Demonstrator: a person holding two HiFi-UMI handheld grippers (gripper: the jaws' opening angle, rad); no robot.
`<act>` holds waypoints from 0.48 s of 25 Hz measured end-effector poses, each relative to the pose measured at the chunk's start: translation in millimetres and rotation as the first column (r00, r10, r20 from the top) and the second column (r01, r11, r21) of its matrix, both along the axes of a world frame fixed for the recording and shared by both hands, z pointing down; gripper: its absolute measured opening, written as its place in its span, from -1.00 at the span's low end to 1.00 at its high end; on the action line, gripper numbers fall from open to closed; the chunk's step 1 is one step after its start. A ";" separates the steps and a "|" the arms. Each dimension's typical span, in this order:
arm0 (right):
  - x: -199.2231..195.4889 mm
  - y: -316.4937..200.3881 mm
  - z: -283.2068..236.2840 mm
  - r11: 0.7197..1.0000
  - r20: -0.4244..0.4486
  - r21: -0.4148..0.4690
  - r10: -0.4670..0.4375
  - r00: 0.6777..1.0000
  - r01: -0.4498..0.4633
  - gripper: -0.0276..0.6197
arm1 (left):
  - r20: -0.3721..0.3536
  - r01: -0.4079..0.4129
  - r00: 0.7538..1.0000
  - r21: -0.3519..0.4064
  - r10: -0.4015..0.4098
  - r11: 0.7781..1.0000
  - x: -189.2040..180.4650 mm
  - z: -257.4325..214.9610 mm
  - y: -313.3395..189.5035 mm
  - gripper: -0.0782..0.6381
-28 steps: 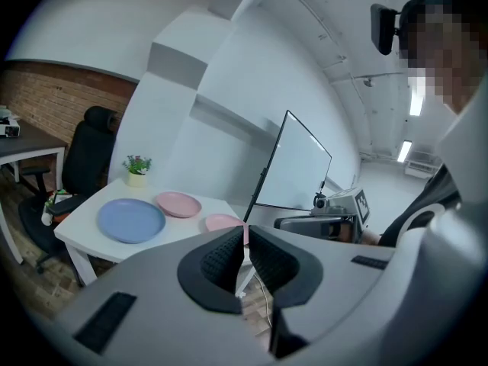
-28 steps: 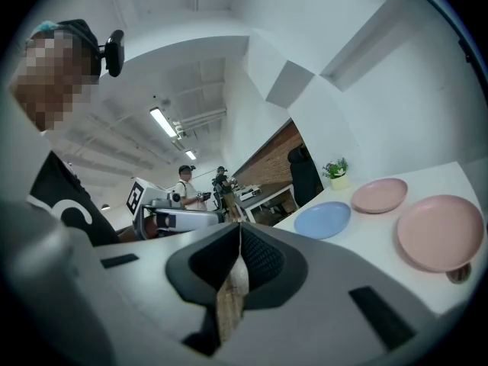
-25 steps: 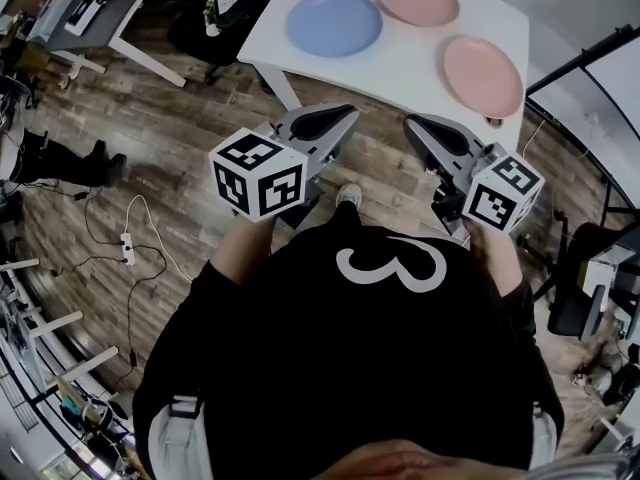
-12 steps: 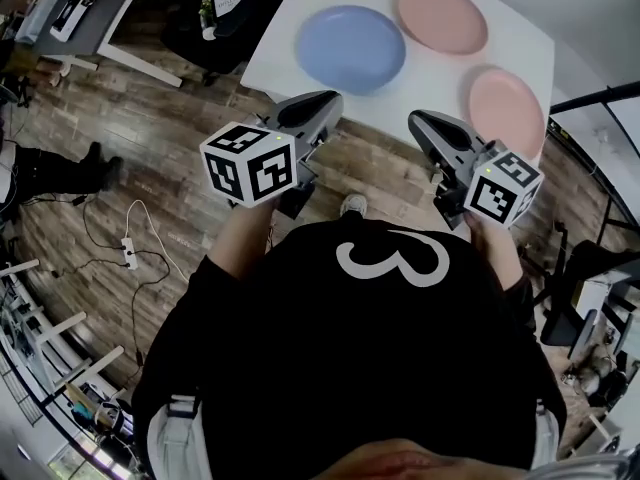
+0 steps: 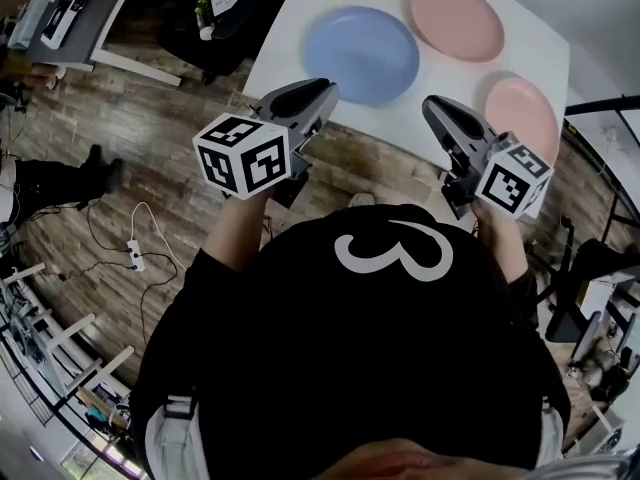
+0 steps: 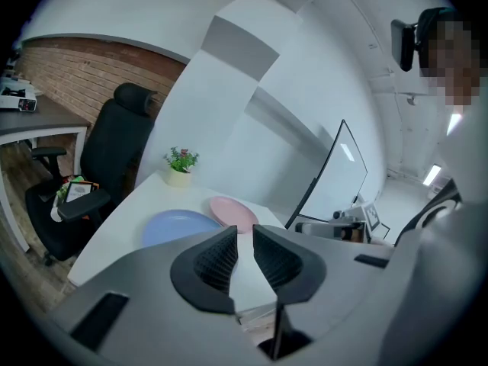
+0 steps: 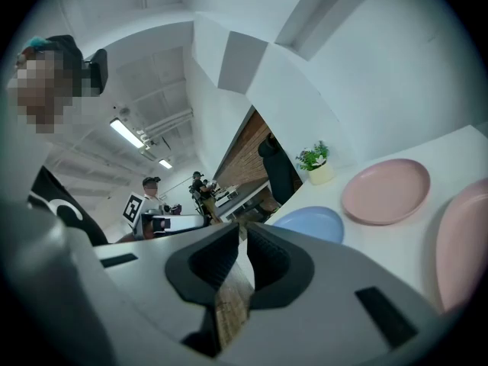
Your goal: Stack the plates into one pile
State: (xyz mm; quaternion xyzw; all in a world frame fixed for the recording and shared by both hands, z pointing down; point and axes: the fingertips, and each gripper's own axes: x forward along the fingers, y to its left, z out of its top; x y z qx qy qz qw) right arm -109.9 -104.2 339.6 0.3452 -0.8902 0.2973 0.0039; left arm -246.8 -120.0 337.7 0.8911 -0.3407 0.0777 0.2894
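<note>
Your 3 plates lie flat and face up on the white table (image 5: 290, 28), none on another: 1 blue plate (image 5: 360, 40) and 2 pink. They are round, so no long axis shows, and each rim opens upward. In the head view the blue plate sits at 12 o'clock, closest to the table's near edge. The far pink plate (image 5: 455, 20) lies at 1 o'clock, just beside the blue one with a strip of bare table between them. The near pink plate (image 5: 522, 118) lies at 2 o'clock by the table's right edge, apart from both others. You hold 2 grippers ahead of your chest, both pointing toward the table. The left gripper (image 5: 322, 96) points at the blue plate from 6 o'clock; its jaws are opening, a narrow gap shows between the ribbed pads, and nothing is between them. The right gripper (image 5: 432, 108) aims between the blue plate and the near pink plate; its jaws are pressed together on nothing. In the left gripper view, 1 small plant (image 6: 181, 165) stands at the table's far end, at 11 o'clock from the blue plate, and 1 black chair (image 6: 114, 158) stands left of the table.
</note>
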 end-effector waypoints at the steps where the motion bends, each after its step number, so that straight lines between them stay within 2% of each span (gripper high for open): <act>1: 3.0 -2.1 2.3 1.000 -0.002 -0.005 0.014 1.000 -0.014 -0.83 | -0.001 0.001 1.000 -0.002 -0.001 1.000 -1.2 1.4 -1.6 -0.62; 5: 11.1 -10.4 11.5 0.998 -0.023 -0.023 0.059 0.998 -0.059 -0.83 | 0.004 0.031 1.000 -0.022 -0.031 0.999 -11.1 13.3 -8.3 -0.52; 12: 20.7 -35.4 24.2 0.997 -0.053 -0.046 0.055 0.997 -0.057 -0.83 | 0.034 0.081 0.996 -0.067 -0.079 0.994 -21.7 32.2 -35.7 -0.45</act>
